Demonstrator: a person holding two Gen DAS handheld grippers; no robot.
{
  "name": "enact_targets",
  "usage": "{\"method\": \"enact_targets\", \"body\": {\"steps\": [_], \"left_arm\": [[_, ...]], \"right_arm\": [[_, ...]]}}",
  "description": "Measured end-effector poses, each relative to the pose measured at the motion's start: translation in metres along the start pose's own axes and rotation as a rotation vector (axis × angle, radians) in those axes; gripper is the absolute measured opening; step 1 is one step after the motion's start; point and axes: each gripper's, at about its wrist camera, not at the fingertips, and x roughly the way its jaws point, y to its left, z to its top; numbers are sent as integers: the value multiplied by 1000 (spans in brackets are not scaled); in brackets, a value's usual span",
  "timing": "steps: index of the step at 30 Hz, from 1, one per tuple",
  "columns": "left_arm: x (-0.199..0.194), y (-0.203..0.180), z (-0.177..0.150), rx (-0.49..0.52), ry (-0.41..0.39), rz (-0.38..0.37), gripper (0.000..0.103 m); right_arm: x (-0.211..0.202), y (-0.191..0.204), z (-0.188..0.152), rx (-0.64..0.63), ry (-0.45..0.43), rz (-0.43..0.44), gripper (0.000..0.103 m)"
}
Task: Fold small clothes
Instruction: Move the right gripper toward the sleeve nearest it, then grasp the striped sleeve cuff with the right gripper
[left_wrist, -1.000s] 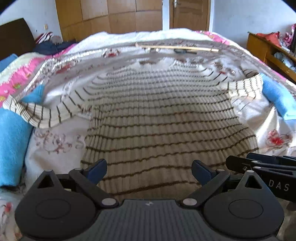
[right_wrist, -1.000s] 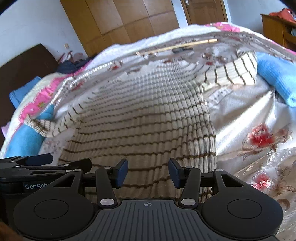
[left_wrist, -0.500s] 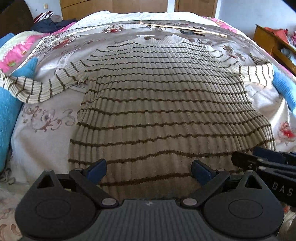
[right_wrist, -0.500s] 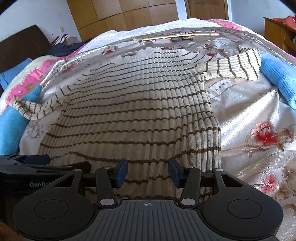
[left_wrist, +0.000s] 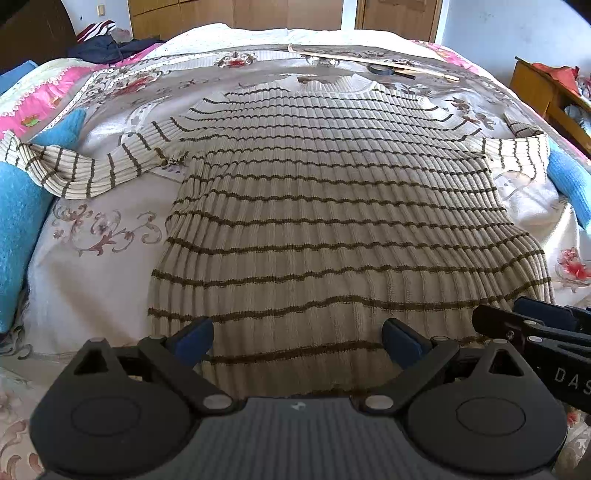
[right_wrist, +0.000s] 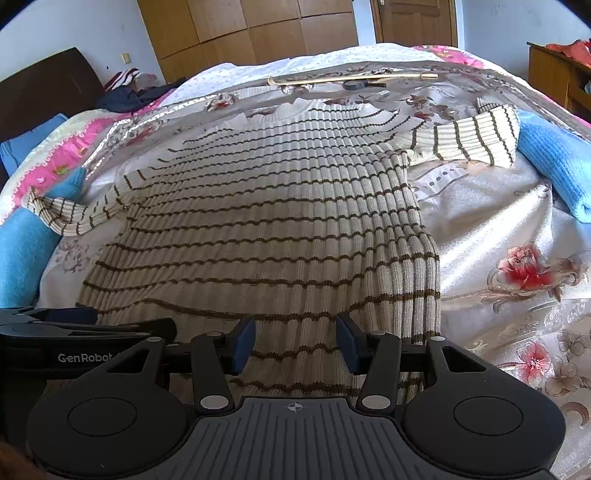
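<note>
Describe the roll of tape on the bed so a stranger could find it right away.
Start at the bed and the striped sweater spread flat on it. Look just past the sweater's collar to the far edge, where a long wooden stick lies. The tape rests against that stick: a small dark ring, the only round thing there.

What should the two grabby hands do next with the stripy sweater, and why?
Probably close on the hem. The striped sweater lies spread flat on the bed, and both the left gripper and right gripper sit open at its bottom edge, gripping nothing yet.
</note>
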Motion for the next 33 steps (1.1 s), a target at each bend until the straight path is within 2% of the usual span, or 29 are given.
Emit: {"method": "enact_targets", "body": {"steps": [10,20,27,33], "left_arm": [[-12,-9,8,25,-38,-7,103],[-3,-33,43,88,-71,-22,103],[13,-65,71,142,-82,-68,103],[29,-97,94,180,-114,-138,103]], "right_arm": [[-11,-4,4,11,-36,18,48],[-5,-28,30,56,-87,18,48],[8,-72,61,143,-126,-27,48],[23,-142,94,304,-202,-93,48]]}}
